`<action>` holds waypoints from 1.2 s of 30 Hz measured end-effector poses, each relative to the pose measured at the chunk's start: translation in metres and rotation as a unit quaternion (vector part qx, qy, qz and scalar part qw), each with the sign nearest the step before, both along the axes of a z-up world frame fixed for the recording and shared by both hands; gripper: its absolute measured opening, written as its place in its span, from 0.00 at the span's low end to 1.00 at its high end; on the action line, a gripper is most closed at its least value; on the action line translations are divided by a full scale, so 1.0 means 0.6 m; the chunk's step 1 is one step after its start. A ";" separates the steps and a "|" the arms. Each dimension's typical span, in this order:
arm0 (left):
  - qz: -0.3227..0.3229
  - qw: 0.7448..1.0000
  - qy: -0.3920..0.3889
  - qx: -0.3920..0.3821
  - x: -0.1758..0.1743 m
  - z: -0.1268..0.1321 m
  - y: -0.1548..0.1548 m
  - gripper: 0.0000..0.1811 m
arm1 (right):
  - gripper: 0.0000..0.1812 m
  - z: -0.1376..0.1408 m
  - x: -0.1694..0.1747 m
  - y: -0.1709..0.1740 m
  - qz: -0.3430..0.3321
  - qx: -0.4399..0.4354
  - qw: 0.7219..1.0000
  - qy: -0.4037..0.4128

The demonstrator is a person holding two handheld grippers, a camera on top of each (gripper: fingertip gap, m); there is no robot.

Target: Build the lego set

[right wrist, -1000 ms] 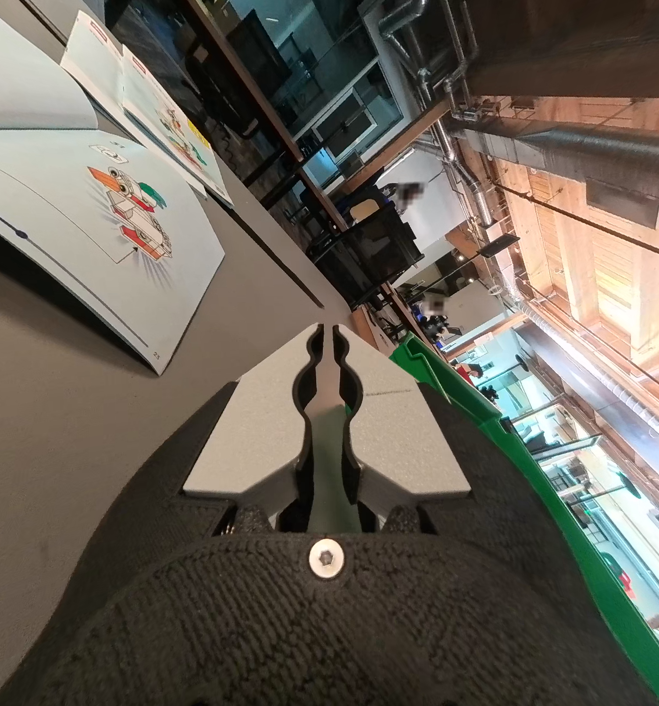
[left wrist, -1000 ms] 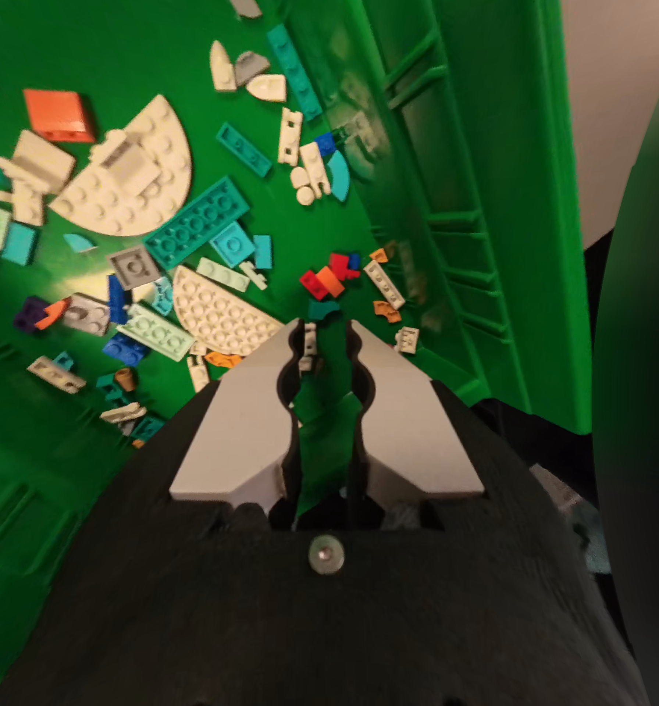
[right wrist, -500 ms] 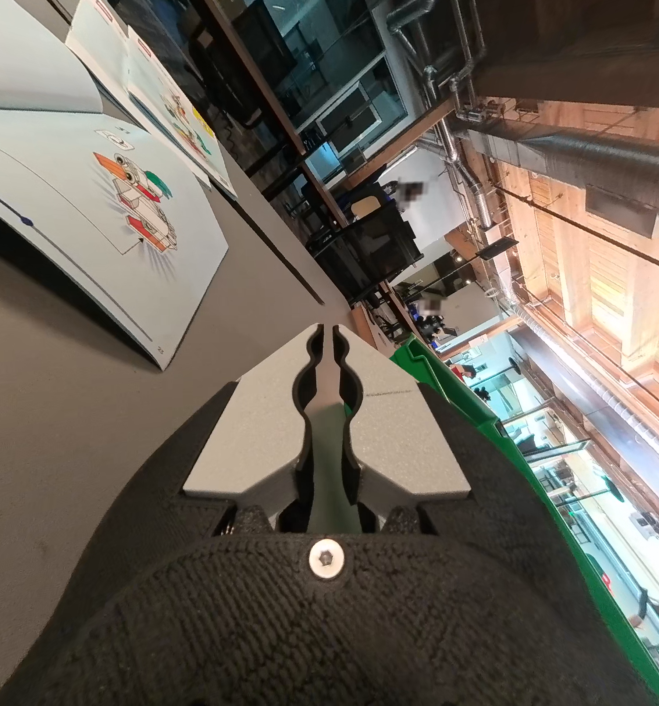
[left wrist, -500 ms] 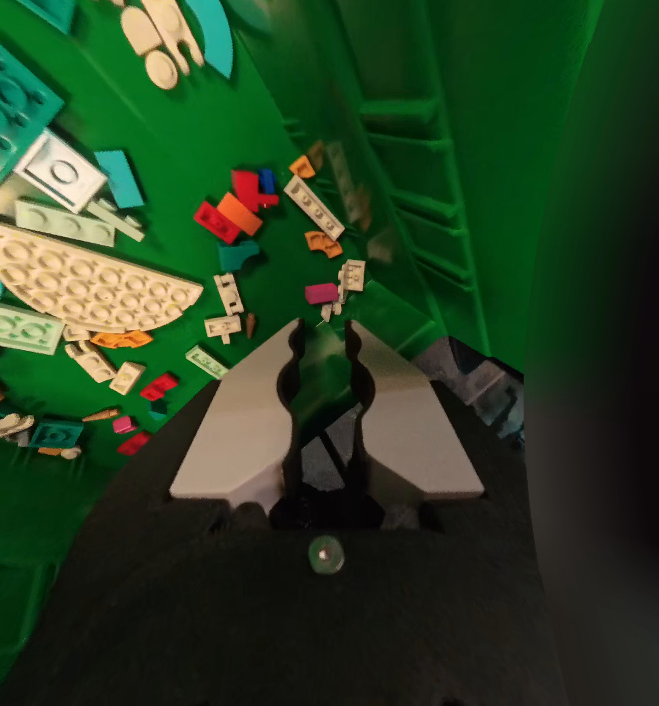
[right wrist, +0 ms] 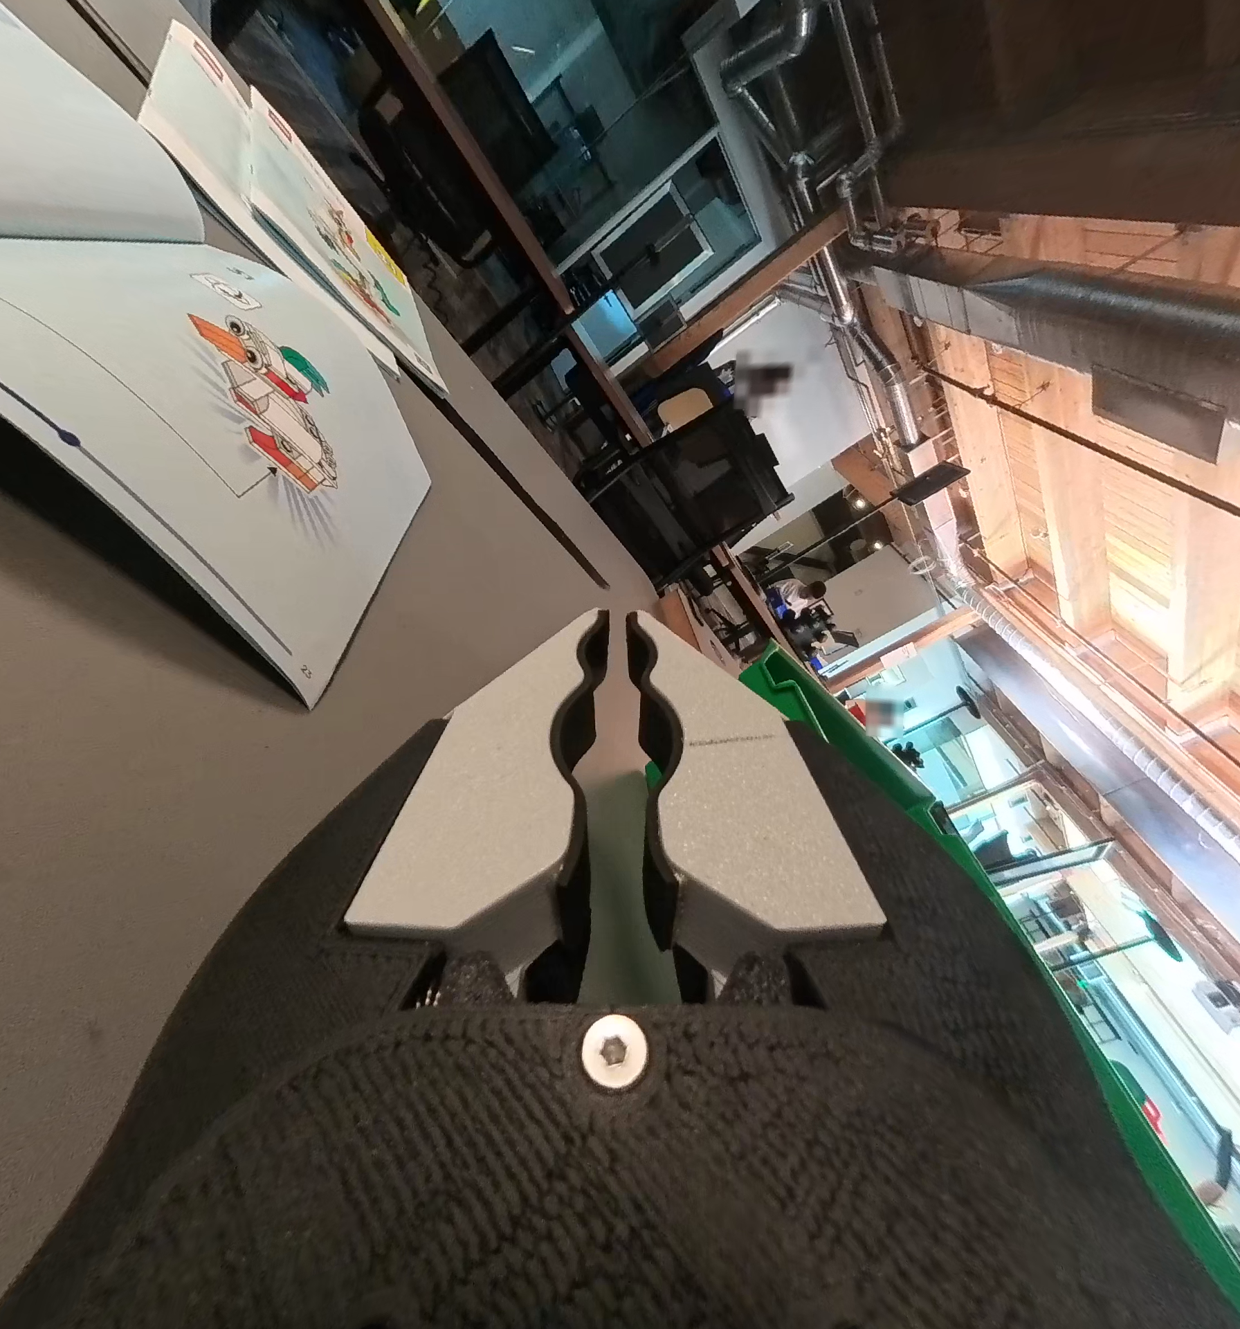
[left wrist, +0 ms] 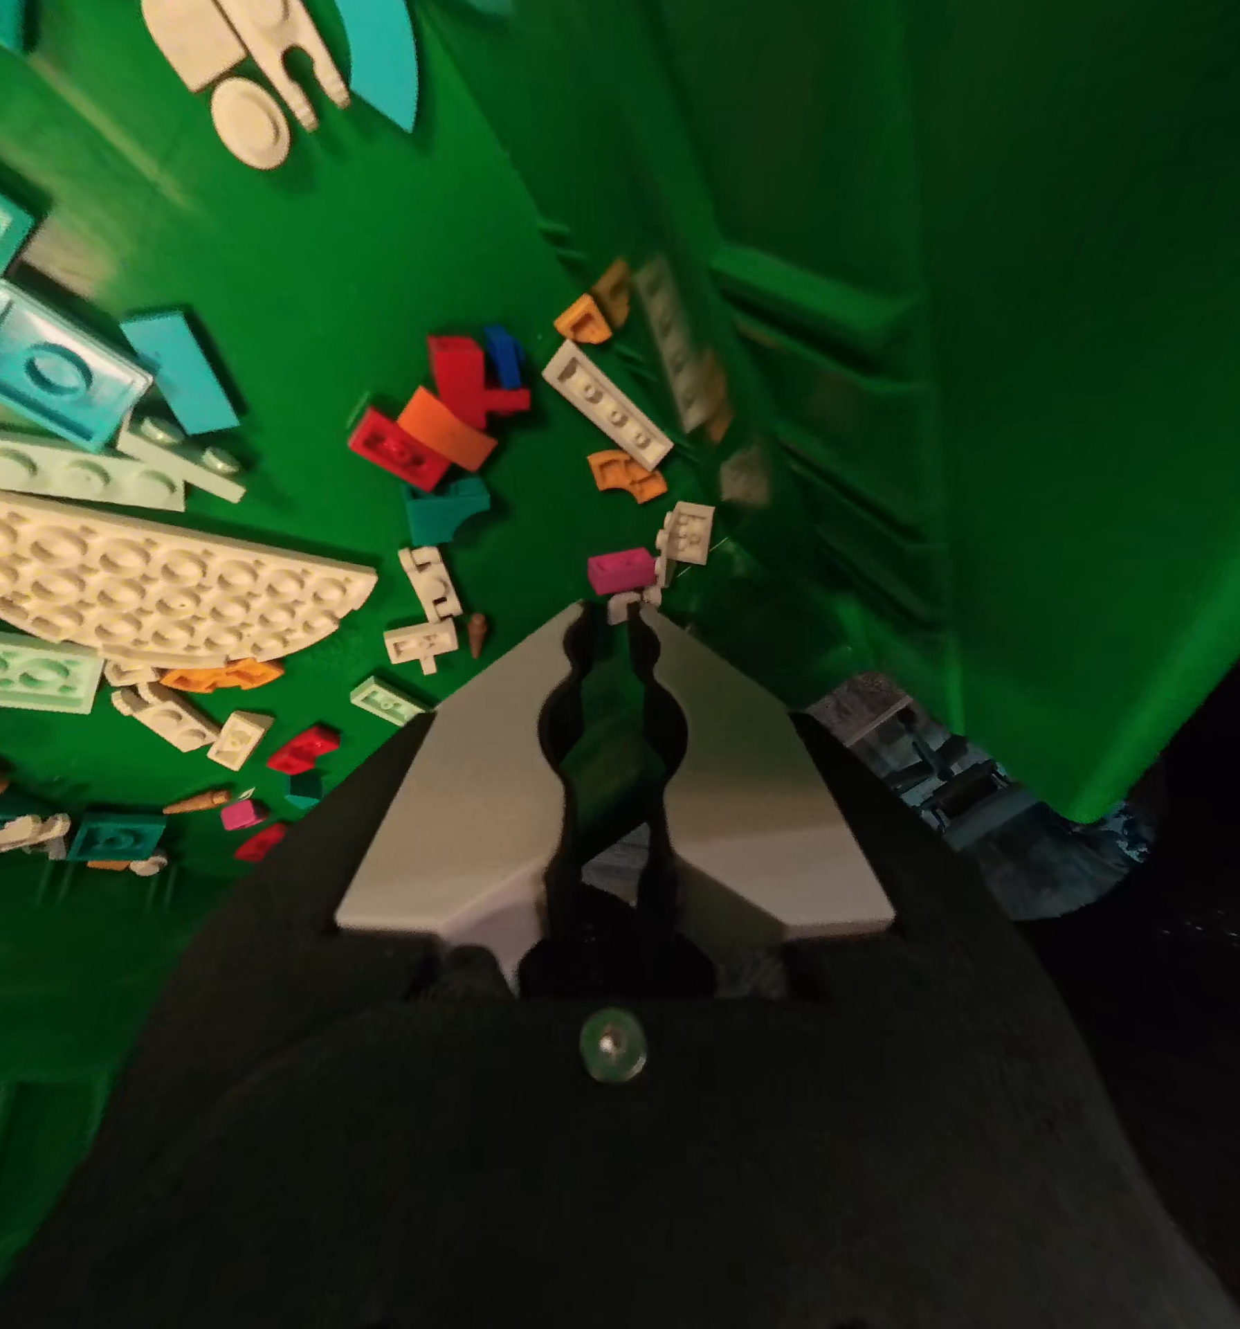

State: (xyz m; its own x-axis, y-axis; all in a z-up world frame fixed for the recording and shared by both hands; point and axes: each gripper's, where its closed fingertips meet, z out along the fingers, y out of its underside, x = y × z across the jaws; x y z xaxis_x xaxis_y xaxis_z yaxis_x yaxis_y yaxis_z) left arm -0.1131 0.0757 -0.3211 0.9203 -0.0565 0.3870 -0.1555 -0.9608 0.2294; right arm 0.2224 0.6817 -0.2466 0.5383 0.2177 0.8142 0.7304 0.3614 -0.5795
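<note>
My left gripper (left wrist: 611,611) is inside the green bin (left wrist: 854,216), low over its floor near the corner. Its jaws are narrowly open, with a small white piece (left wrist: 618,608) right at the tips. A pink brick (left wrist: 621,571) and a white plate piece (left wrist: 689,531) lie just beyond. Red and orange bricks (left wrist: 423,439), a white strip (left wrist: 606,413) and a large white half-round plate (left wrist: 150,582) lie to the left. My right gripper (right wrist: 617,618) is shut and empty above the grey table (right wrist: 99,791), near the open instruction booklet (right wrist: 243,446).
The bin's ribbed wall (left wrist: 818,359) rises close on the right of the left gripper. In the right wrist view the bin's green rim (right wrist: 854,726) runs along the right side. A second booklet (right wrist: 329,230) lies farther back, and chairs and desks stand beyond the table. The tips of one gripper are about 70 cm away from the tips of the other. The large white half-round plate (left wrist: 150,582) is about 9 cm from my left fingertips.
My left gripper has dropped into the bin's corner towards the pink brick, and its jaws have narrowed. The right gripper has barely moved.
</note>
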 end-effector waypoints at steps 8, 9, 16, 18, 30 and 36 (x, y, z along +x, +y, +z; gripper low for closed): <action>-0.016 0.999 0.023 0.015 -0.015 0.002 0.000 0.01 | 0.01 0.003 -0.001 -0.003 0.005 0.004 1.000 0.005; -0.013 0.999 0.028 0.021 -0.021 0.003 0.002 0.01 | 0.01 0.004 -0.001 -0.003 0.005 0.005 1.000 0.005; 0.024 0.980 0.147 0.130 -0.100 0.044 0.048 0.01 | 0.01 0.008 -0.003 -0.006 0.014 0.007 1.000 0.014; 0.041 0.965 0.183 0.183 -0.121 0.071 0.074 0.01 | 0.01 0.008 -0.005 -0.007 0.017 0.008 1.000 0.013; 0.024 0.854 0.296 0.427 -0.081 0.317 0.247 0.01 | 0.01 0.013 -0.031 -0.035 0.087 0.004 0.996 0.029; -0.033 0.819 0.319 0.476 0.026 0.370 0.297 0.01 | 0.01 0.010 -0.056 -0.061 0.145 0.008 0.989 0.017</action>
